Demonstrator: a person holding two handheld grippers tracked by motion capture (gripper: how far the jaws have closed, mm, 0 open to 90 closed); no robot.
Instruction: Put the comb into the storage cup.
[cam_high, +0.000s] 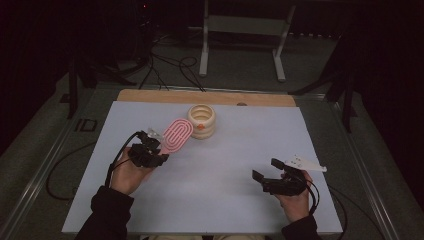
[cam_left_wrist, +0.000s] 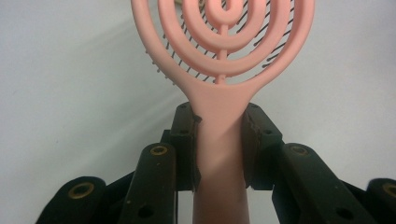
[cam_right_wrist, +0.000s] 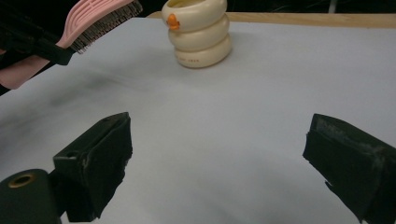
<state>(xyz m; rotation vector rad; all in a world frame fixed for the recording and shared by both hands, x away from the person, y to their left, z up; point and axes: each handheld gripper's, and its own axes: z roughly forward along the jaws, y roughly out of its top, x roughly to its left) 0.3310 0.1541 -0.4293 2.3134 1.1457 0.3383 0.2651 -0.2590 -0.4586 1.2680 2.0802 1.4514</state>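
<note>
A person sits at a pale surface (cam_high: 225, 200) holding a two-jaw claw in each hand. The left claw (cam_high: 152, 145) pinches the handle of a pink hairbrush (cam_high: 176, 136). In the left gripper view the two black jaws press on either side of the narrow pink handle, and the brush head, made of looped pink rings with dark bristles behind them, fans out ahead of the claw. In the right gripper view the brush is held clear of the surface, bristles facing down.

Just beyond the brush head, ahead of the left claw, stands a cream holder (cam_high: 202, 121) shaped like three stacked rings, open at the top, with a small orange mark on its side. From above, the tip of the brush lies close beside the holder; whether they touch is unclear.

The right claw (cam_high: 267, 170) is empty, its jaws spread wide. It sits well apart from the brush and the holder, which lie far ahead of it and off to its left.

As for progress, the brush is already picked up and carried near the holder, so the grasp looks done. What seems left is to raise the brush, point its handle or head into the open top of the holder, lower it in and let go. The brush is not inside the holder yet.
</note>
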